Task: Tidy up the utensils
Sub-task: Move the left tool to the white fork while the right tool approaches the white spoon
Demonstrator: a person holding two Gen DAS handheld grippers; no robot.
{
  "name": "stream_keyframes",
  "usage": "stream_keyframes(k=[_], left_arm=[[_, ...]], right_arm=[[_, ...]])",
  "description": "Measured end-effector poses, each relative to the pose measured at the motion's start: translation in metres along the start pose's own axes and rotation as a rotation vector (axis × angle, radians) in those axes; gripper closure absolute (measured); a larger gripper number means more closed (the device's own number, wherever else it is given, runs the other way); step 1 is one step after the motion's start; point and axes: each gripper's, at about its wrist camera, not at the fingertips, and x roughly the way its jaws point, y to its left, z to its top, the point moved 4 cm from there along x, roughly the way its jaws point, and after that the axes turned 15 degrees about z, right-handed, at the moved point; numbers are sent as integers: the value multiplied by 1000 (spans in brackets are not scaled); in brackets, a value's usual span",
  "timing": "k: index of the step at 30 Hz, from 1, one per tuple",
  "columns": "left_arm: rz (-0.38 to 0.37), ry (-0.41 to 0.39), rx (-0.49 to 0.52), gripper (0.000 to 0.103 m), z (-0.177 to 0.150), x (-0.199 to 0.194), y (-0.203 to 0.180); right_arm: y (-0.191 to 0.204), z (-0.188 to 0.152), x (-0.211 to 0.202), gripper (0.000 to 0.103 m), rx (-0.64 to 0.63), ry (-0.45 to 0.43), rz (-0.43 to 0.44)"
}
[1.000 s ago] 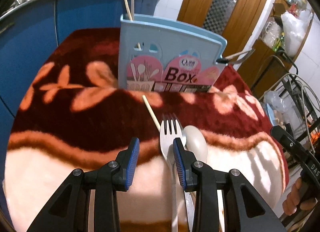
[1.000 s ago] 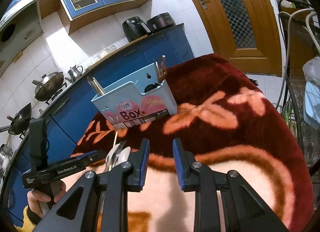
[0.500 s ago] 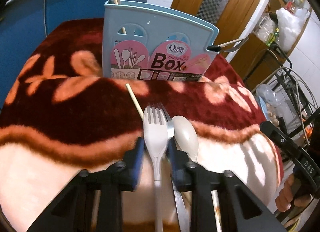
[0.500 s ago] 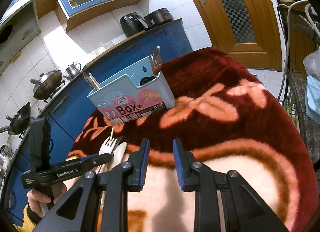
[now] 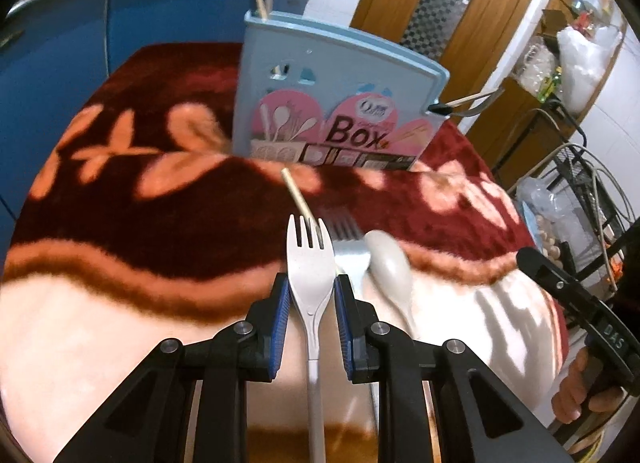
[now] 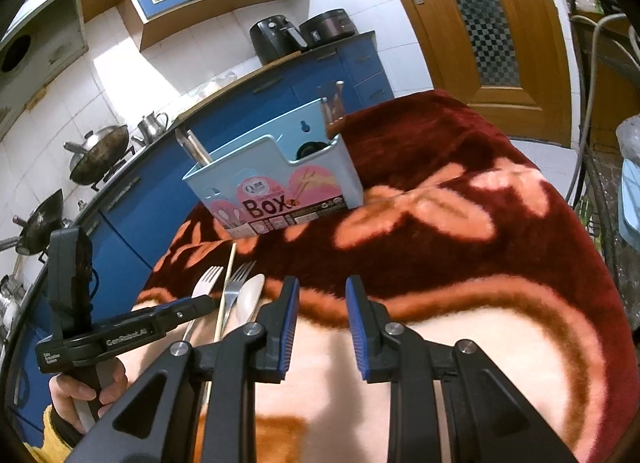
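Note:
My left gripper [image 5: 309, 295] is shut on the neck of a white plastic fork [image 5: 308, 255], tines pointing away from me over the blanket. Just right of it lie a metal fork [image 5: 348, 247] and a white spoon [image 5: 390, 267]. A single wooden chopstick [image 5: 298, 199] runs under the fork tips. The light blue utensil box [image 5: 340, 103] stands upright behind them, with chopsticks in its left end and a utensil at its right end. My right gripper [image 6: 322, 303] hovers open above the pale part of the blanket, with nothing between its fingers.
A red and peach floral blanket [image 6: 460, 223] covers the table. Blue kitchen cabinets [image 6: 132, 215] with woks and a kettle run behind and to the left. A wooden door [image 6: 492, 23] is at the back right and a wire rack [image 5: 580, 199] stands off the table's right side.
My left gripper slid right over the white fork and closed on it. The right gripper has stayed open in place.

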Motion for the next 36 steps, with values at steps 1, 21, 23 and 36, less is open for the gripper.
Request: stream_keyframes(k=[1,21,23,36], left_arm=[[-7,10,-7,80,-1,2,2],[-195,101,-29,77,-8,4,2],[-202,102,-25,76,-9,4,2],[-124,31,-27,81,-9,-6,10]], right_arm=[[2,0,1,76,-6,4,0],[17,-5,9,76,-34,33,-5],[17,-6,9,76,-34,32,-5],[21,-11,15,76,-46,90,29]])
